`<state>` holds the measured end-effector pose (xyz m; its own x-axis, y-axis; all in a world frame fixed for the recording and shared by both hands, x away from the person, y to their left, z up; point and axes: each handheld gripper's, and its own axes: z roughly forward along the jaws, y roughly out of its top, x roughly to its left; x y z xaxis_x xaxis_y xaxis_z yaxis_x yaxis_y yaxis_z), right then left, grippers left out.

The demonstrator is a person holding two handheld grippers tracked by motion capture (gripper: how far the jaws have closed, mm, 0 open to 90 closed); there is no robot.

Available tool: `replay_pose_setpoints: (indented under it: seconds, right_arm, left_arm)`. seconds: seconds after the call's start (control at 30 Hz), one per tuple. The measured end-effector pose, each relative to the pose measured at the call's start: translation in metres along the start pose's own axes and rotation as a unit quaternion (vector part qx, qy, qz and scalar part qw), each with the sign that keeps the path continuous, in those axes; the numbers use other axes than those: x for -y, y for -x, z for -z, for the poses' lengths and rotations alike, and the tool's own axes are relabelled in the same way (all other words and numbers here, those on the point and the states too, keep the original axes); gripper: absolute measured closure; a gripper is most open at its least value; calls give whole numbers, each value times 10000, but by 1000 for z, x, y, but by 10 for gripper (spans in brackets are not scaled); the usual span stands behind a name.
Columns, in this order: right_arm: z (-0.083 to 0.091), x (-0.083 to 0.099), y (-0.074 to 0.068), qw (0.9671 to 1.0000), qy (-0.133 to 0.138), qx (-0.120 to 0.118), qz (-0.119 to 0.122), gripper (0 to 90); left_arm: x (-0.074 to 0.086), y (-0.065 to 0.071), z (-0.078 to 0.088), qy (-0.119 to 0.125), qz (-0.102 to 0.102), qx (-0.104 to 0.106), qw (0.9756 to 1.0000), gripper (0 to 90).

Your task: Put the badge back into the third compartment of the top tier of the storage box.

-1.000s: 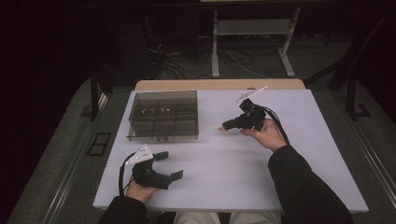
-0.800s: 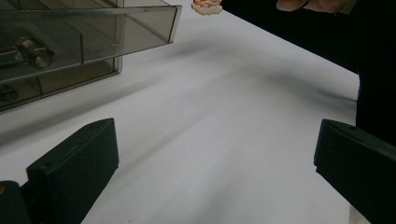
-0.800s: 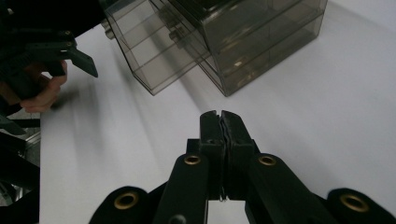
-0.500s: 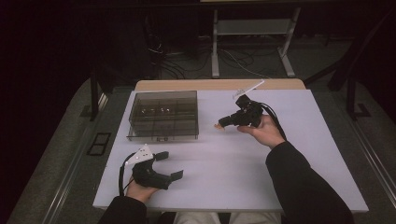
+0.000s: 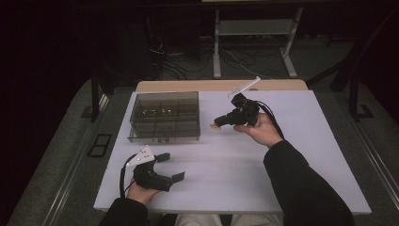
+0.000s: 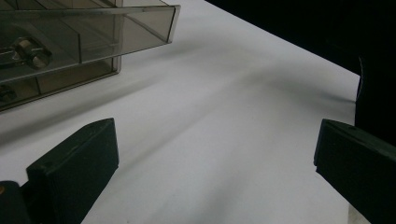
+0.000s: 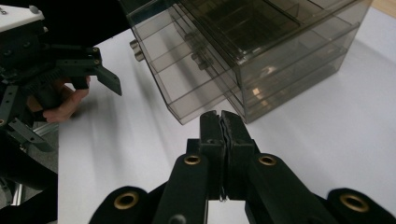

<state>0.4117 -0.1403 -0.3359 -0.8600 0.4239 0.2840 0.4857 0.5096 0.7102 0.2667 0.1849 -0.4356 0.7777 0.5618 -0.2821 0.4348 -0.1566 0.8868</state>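
Observation:
A smoky transparent box [image 5: 164,115] with several compartments stands at the back left of the white table [image 5: 226,169]; small metal parts lie inside it. My right gripper [image 5: 217,124] hovers just right of the box, jaws shut tight, and points at the box's corner [image 7: 252,56] in the right gripper view [image 7: 221,116]. A tiny tan speck shows at its tip; I cannot tell what it is. My left gripper [image 5: 173,166] rests near the front left edge, open, with bare table between its jaws [image 6: 215,172]. The box's corner [image 6: 84,42] lies ahead of it.
A wooden strip [image 5: 221,85] runs along the table's back edge. Behind it, on the dark floor, stand a metal frame [image 5: 254,28] and loose cables [image 5: 235,56]. A dark sleeve [image 5: 306,183] crosses the table's right front.
The right gripper has drifted a little left, closer to the box, still shut. The left gripper has stayed put.

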Motion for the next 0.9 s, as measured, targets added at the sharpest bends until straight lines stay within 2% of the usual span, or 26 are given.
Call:
replay_pose_setpoints:
  seconds: [0.9]
  right_arm:
    - [-1, -31, -19, 9996, -50, -25, 280, 876]
  left_arm:
    - [0, 0, 0, -23, -30, 10, 10000, 0]
